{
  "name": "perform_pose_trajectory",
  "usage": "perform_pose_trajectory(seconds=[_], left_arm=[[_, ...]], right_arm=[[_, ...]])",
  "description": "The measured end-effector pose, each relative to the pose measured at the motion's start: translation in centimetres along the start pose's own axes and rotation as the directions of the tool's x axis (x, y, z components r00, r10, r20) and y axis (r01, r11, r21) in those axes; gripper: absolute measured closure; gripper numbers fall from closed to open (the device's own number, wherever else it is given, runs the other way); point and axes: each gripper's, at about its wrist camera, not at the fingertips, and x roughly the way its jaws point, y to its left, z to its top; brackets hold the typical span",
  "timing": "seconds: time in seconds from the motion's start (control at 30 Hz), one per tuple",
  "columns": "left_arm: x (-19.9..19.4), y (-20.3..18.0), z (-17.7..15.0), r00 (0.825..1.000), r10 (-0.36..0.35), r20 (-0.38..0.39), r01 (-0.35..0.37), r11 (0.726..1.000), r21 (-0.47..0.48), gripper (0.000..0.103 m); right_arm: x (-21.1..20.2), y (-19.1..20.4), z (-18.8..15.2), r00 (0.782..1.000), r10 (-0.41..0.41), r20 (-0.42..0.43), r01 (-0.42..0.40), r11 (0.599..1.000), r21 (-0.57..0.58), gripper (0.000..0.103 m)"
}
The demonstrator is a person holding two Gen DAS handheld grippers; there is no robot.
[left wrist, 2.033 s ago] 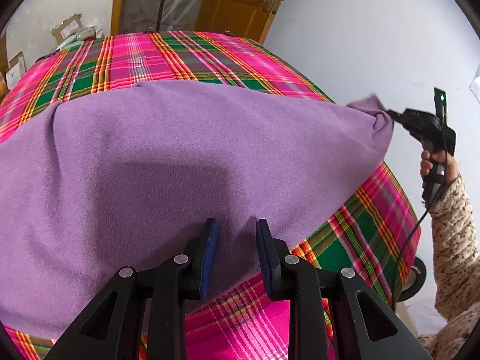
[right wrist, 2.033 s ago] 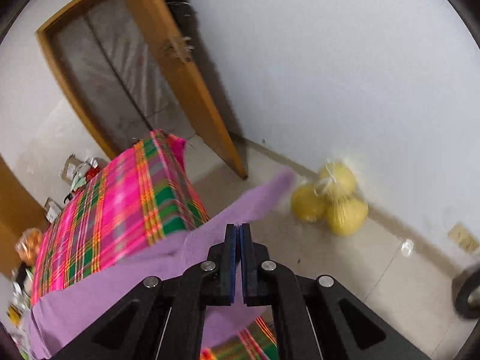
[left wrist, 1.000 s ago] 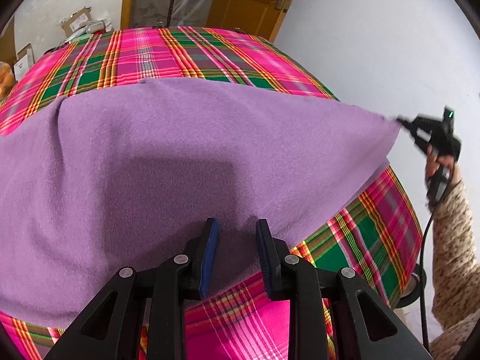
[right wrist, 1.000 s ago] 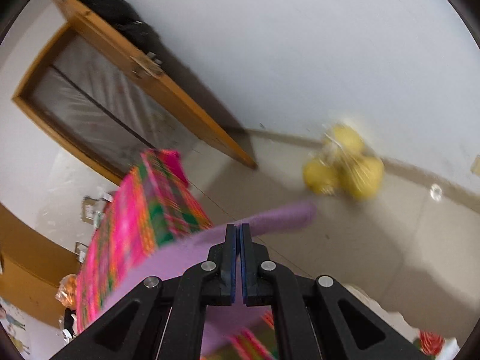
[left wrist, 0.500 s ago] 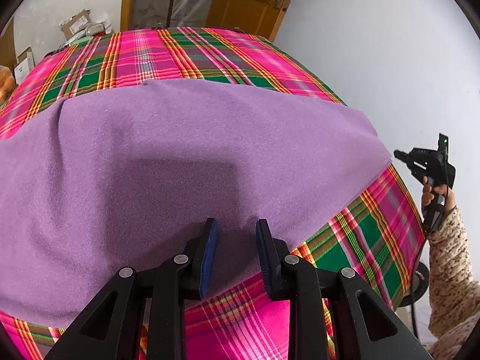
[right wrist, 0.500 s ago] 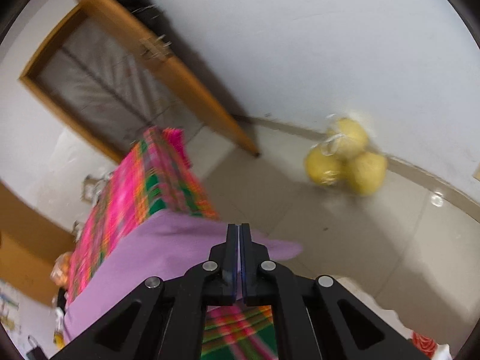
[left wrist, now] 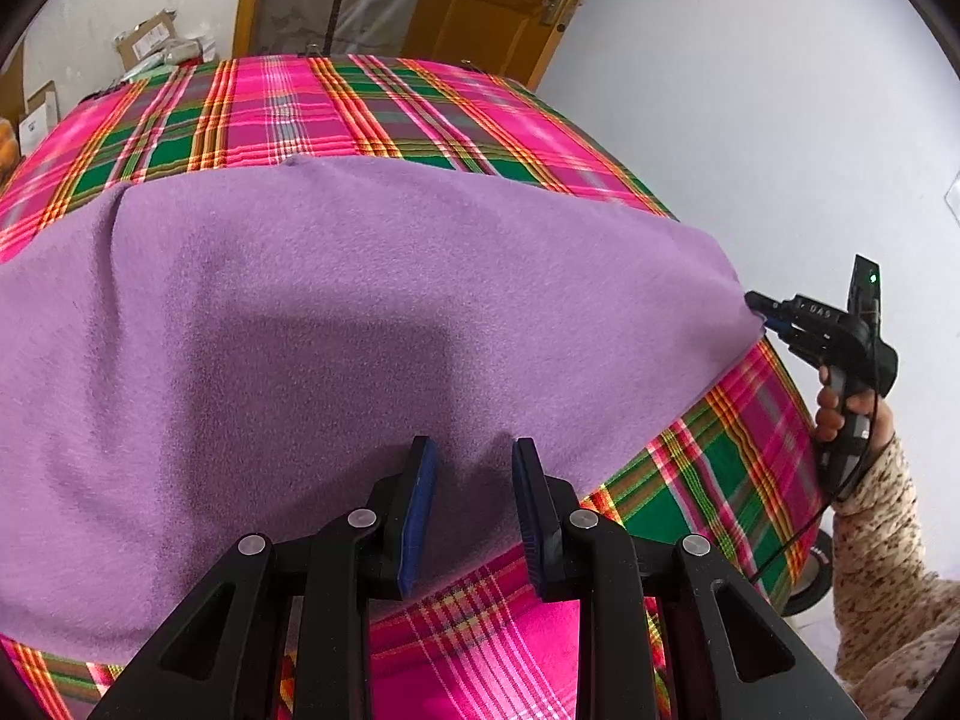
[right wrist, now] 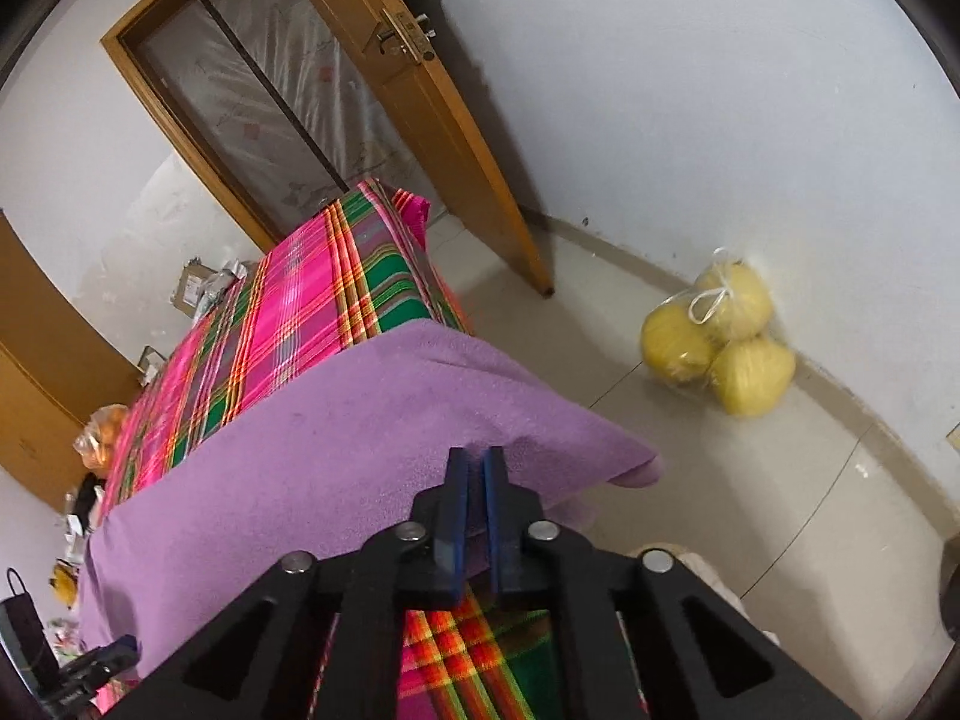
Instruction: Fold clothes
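A purple cloth [left wrist: 336, 324] lay spread across the plaid-covered bed [left wrist: 312, 108] near the wooden door [right wrist: 420, 102], the left gripper [left wrist: 471, 468] spread over its near edge, the right gripper [right wrist: 477, 468] pressed nearly together, empty.

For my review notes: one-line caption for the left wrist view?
Left claw open over purple cloth on plaid bed; right claw at its corner.

A wooden door [right wrist: 420, 138] stands open against the white wall [right wrist: 690, 90], with pale floor tiles [right wrist: 750, 480] beside it.
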Motion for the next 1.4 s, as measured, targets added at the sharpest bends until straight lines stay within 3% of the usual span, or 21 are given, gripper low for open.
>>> perform_pose_trajectory(seconds=[0.1,0.17,0.33,0.53,0.63,0.73,0.83,0.9,1.1,1.23,1.3,1.4], left_arm=[[-0.1,0.3,0.1,1.000,-0.021,-0.001,0.021,1.000,-0.004,0.076],[-0.2,0.4,0.0,1.000,-0.031,-0.003,0.031,0.999,-0.008,0.076],[-0.3,0.8,-0.1,0.998,-0.056,-0.008,0.056,0.998,-0.012,0.076],[-0.3,1.3,0.1,0.996,-0.092,-0.013,0.092,0.995,-0.031,0.076],[-0.3,1.4,0.0,0.995,-0.103,-0.014,0.102,0.994,-0.032,0.076],[-0.2,1.4,0.1,0.994,-0.113,-0.015,0.112,0.993,-0.031,0.076],[-0.3,1.6,0.0,0.992,-0.125,-0.016,0.124,0.992,-0.033,0.076],[-0.3,1.8,0.0,0.991,-0.134,-0.016,0.133,0.990,-0.039,0.076],[-0.2,2.1,0.3,0.988,-0.155,-0.021,0.154,0.987,-0.043,0.076],[-0.1,2.3,0.5,0.986,-0.167,-0.022,0.166,0.985,-0.046,0.076],[0.0,2.4,0.6,0.985,-0.173,-0.021,0.172,0.984,-0.047,0.076],[0.0,2.7,0.7,0.983,-0.184,-0.021,0.182,0.982,-0.052,0.076]], right_arm=[[-1.3,0.9,-0.1,0.998,-0.041,0.047,0.043,0.998,-0.044,0.100],[-2.4,0.9,0.1,0.996,-0.026,0.084,0.028,0.999,-0.023,0.100],[-1.2,0.2,-0.9,0.995,-0.103,-0.009,0.103,0.994,-0.032,0.100],[-1.5,1.9,0.5,0.981,-0.194,0.013,0.195,0.979,-0.062,0.097],[-1.1,3.1,2.3,0.986,-0.158,0.048,0.162,0.984,-0.073,0.097],[0.1,4.0,4.2,0.991,-0.121,0.056,0.125,0.990,-0.065,0.090],[2.6,4.3,5.9,0.997,-0.074,0.016,0.075,0.996,-0.057,0.079],[4.4,4.2,6.3,0.995,-0.093,-0.030,0.092,0.995,-0.045,0.074],[6.2,4.0,5.3,0.993,-0.095,-0.072,0.092,0.995,-0.041,0.077],[5.8,4.2,4.7,0.993,-0.106,-0.045,0.104,0.993,-0.057,0.084],[5.5,4.7,4.8,0.991,-0.133,-0.021,0.131,0.988,-0.084,0.098],[4.9,4.9,5.4,0.990,-0.136,0.043,0.139,0.988,-0.073,0.099]])
